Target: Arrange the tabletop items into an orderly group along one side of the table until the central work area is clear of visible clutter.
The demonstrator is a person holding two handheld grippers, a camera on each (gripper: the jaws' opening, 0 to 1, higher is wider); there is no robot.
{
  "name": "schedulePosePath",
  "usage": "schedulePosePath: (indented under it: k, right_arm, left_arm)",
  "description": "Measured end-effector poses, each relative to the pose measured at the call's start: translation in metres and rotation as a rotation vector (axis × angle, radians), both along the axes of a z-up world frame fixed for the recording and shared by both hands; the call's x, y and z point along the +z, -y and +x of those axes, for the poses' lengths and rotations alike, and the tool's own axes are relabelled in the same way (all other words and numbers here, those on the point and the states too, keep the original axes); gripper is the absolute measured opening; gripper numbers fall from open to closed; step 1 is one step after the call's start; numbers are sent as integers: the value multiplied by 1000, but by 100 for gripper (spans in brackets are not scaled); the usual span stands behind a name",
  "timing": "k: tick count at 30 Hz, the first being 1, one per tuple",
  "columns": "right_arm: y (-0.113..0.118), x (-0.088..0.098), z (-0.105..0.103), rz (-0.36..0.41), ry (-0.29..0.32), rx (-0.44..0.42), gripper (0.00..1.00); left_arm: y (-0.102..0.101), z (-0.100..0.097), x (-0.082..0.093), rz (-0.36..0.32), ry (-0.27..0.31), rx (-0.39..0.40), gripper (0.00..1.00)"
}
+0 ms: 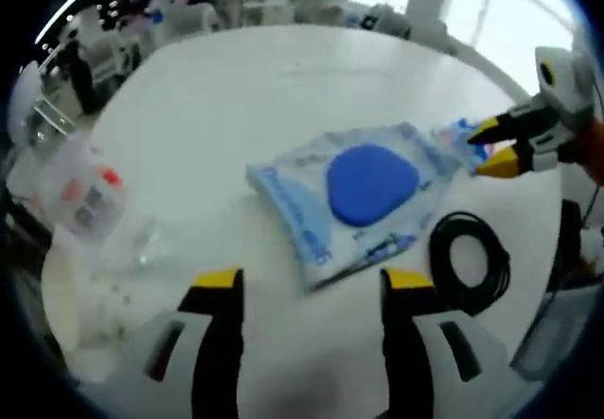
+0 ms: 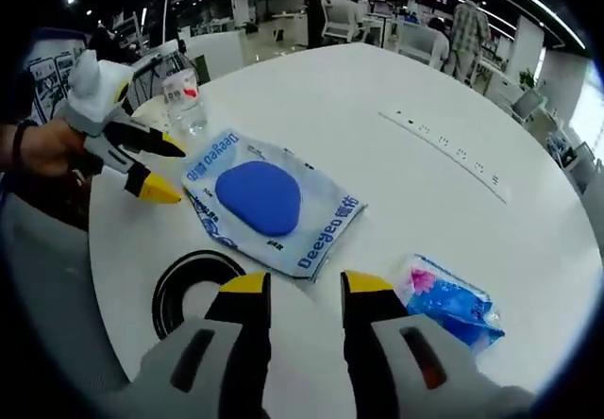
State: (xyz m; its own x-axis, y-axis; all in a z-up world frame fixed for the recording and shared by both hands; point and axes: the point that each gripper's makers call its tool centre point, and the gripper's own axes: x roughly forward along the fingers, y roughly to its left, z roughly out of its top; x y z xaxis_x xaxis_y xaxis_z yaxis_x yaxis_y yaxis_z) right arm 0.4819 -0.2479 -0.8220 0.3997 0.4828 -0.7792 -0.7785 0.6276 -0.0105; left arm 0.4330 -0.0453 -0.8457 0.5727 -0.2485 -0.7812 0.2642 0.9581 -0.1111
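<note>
A pale blue packet with a round blue pad lies flat on the white round table. My left gripper stands open just short of the packet's near edge, holding nothing. In the right gripper view a hand holds that left gripper by the packet's left corner. My right gripper is open and empty at the packet's other side; in the left gripper view it comes in from the right. A black coiled cable lies beside the packet. A small blue and pink pouch lies by the right gripper.
A clear plastic bottle with a red label is near the table edge. A row of small sockets runs across the tabletop. Office desks and people fill the background beyond the table.
</note>
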Motion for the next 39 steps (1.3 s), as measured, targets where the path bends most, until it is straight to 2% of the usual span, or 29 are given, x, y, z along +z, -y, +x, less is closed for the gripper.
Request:
schedulePosePath:
  k: [9,12,18,20,22,26,29,35,39]
  right_arm:
    - [-6,-4,-15,4,-12,-4,38]
    - [-6,-7,-25,0,-22,-3,40]
    - [-7,-13,-37,7,-40,-11,41]
    - [-8,-15,-42,13,-46,-18,42]
    - [-9,-17,-47,17,-50,-26,43]
    - [-10,-21,-58,16,-50,-32,42]
    - [-13,-20,-66,40,-52,-42,42]
    - [-21,-20,-84,50,-42,-6,45]
    - [-25,-20,-93,60,-45,-14,46]
  left_arm:
    - [-1,-25,17,-21,33,-18,61]
    - [3,-42,23,33,55,-103,64]
    - [5,-66,28,29,66,-134,65]
    - [4,-74,29,66,71,-159,65]
    - [5,-80,31,64,76,-169,65]
    - [1,-89,34,58,79,-153,72]
    - [-1,-94,37,46,87,-140,73]
    - [-6,-108,41,44,94,-146,74]
    - [-11,-112,40,23,92,-116,74]
